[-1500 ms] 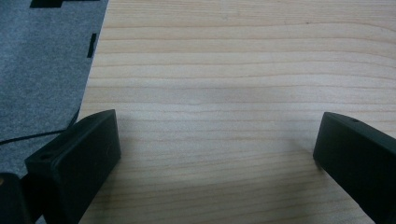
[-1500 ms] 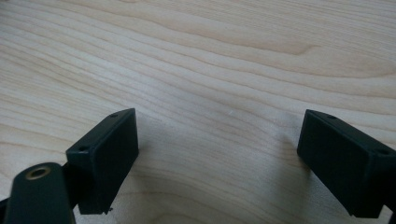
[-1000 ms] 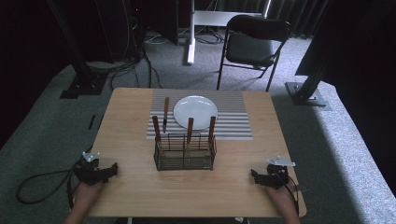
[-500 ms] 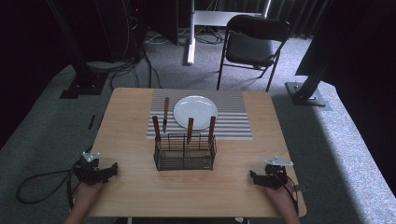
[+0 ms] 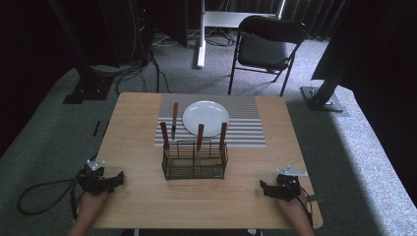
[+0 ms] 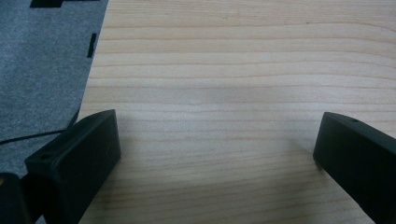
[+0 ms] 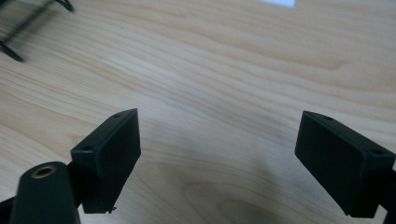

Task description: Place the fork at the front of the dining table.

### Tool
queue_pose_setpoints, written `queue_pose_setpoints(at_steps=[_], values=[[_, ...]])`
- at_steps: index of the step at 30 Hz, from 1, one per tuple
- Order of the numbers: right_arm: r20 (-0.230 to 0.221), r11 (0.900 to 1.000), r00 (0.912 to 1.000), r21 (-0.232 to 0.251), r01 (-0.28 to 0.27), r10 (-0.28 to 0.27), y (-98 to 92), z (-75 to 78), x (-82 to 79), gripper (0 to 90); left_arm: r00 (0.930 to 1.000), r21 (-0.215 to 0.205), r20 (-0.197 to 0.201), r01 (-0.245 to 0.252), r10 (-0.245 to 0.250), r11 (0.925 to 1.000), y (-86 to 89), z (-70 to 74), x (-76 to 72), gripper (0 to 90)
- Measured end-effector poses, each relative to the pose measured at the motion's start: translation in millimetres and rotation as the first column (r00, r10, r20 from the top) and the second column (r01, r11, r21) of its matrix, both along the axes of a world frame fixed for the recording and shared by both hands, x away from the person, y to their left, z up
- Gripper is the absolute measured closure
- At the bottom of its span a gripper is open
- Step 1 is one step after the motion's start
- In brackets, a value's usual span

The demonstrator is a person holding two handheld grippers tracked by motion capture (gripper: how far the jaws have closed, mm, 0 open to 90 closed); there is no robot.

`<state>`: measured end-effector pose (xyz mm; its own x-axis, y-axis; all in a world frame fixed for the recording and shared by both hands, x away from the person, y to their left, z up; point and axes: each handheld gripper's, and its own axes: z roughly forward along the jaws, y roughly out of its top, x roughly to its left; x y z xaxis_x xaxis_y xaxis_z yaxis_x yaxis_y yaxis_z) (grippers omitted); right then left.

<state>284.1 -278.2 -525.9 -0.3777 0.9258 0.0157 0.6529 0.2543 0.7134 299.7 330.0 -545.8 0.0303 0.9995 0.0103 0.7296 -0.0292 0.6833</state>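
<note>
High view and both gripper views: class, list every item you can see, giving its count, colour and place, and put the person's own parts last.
Table: one, light wood, centre of the high view.
Placemat: one, grey and white striped, far half of the table.
Plate: one, white, on the placemat.
Wire basket: one, dark, table centre, near edge of the placemat.
Utensils in the basket: three, brown-handled, standing upright.
Utensil on the placemat: one, brown-handled, lying left of the plate.
Folding chair: one, black, on the floor beyond the table.
Left gripper: one, black, near left table edge, jaws open.
Right gripper: one, black, near right corner, jaws open.
</note>
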Motion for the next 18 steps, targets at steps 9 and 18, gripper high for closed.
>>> queue_pose_setpoints(at_steps=[9,18], values=[[0.06,0.998,0.9968,0.039,-0.056,0.054,22.6,28.5,-4.0,14.0,1.0,0.0,0.0,0.0,0.0,1.0,0.0,0.0,0.0,0.4],[0.089,0.987,0.9874,0.079,-0.138,0.131,48.2,54.4,-0.5,15.1,1.0,0.0,0.0,0.0,0.0,1.0,0.0,0.0,0.0,0.4]])
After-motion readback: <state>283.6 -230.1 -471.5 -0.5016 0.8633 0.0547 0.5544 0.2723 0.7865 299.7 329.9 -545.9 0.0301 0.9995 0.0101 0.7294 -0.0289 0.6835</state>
